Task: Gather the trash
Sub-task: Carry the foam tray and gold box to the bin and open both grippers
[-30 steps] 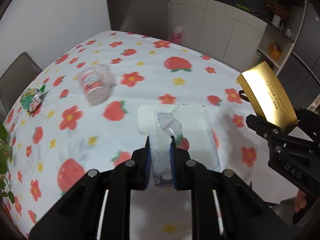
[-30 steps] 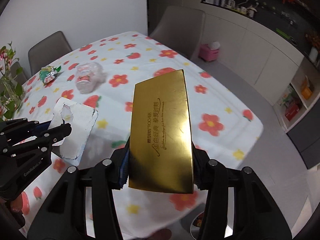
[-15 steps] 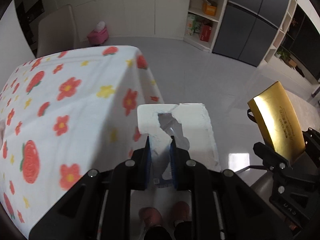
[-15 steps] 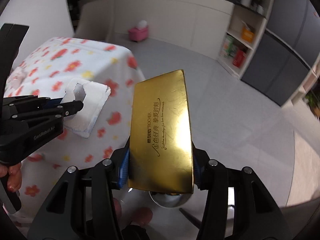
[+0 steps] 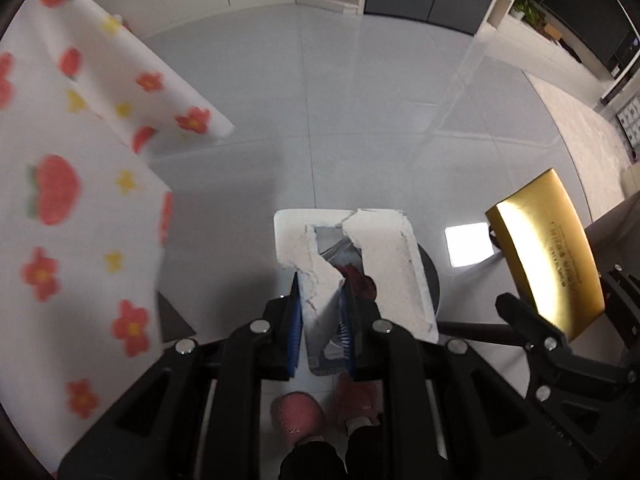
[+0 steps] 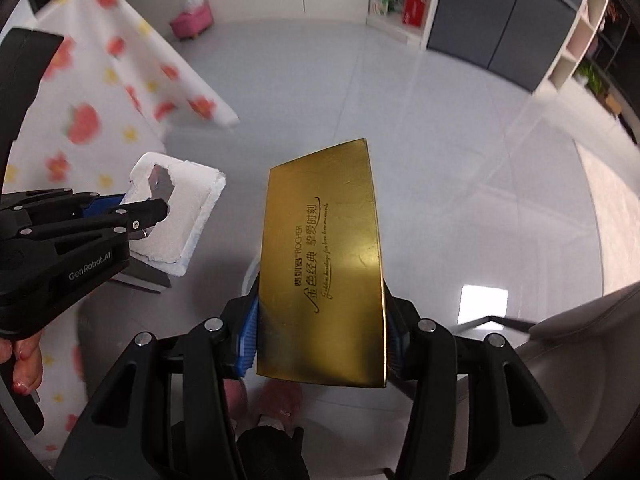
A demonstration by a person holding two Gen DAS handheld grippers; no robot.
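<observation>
Gold box (image 6: pixel 322 264), torn white tray (image 5: pixel 384 264) gripped; tablecloth (image 5: pixel 72 208) left, slippers (image 5: pixel 298 418) below.

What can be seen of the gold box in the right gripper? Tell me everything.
The gold box is a flat, shiny, metallic-looking rectangular carton, with dark printed lettering running lengthwise on its broad face, including the word ROCHER and Chinese characters. It looks intact and closed. The right gripper clamps its near end between blue-padded fingers, which press on its long side edges; the far end juts out freely over the pale grey floor. In the left wrist view it stands tilted beside the torn white package, not touching it.
</observation>
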